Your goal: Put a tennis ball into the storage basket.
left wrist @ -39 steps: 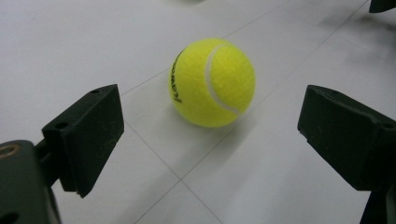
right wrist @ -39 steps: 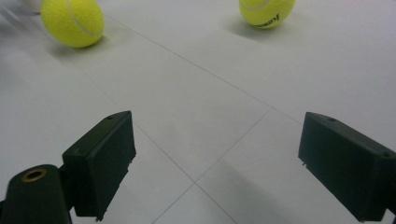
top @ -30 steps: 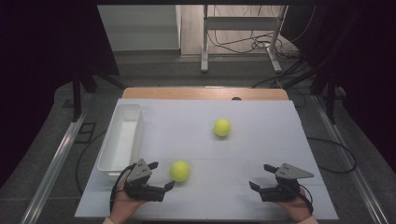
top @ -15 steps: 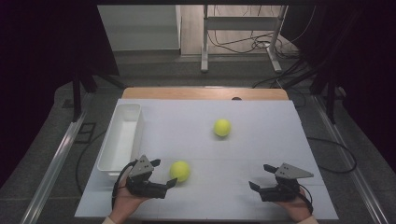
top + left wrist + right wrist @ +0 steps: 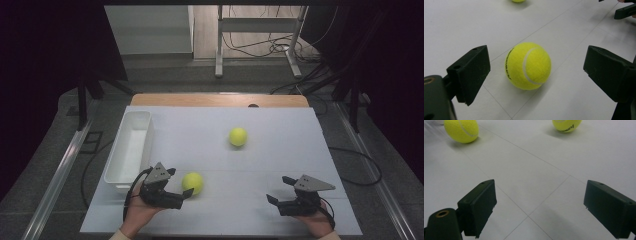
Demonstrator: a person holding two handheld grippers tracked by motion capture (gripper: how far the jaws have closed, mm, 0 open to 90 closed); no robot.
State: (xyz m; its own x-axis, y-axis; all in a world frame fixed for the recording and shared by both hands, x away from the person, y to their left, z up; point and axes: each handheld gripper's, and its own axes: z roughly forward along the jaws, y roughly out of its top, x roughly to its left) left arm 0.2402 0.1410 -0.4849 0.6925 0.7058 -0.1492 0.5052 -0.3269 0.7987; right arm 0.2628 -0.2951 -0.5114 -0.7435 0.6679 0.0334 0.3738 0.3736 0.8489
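Just two tennis balls (image 5: 192,183) (image 5: 238,136), one bin (image 5: 129,150)

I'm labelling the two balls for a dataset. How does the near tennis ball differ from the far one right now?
The near tennis ball lies by the table's front edge, close to the white bin; the far tennis ball lies mid-table, apart from it. The near ball sits between the open jaws of the left gripper, untouched; no gripper is near the far ball. The right gripper is open over bare table. Both balls are yellow-green and look alike in size.
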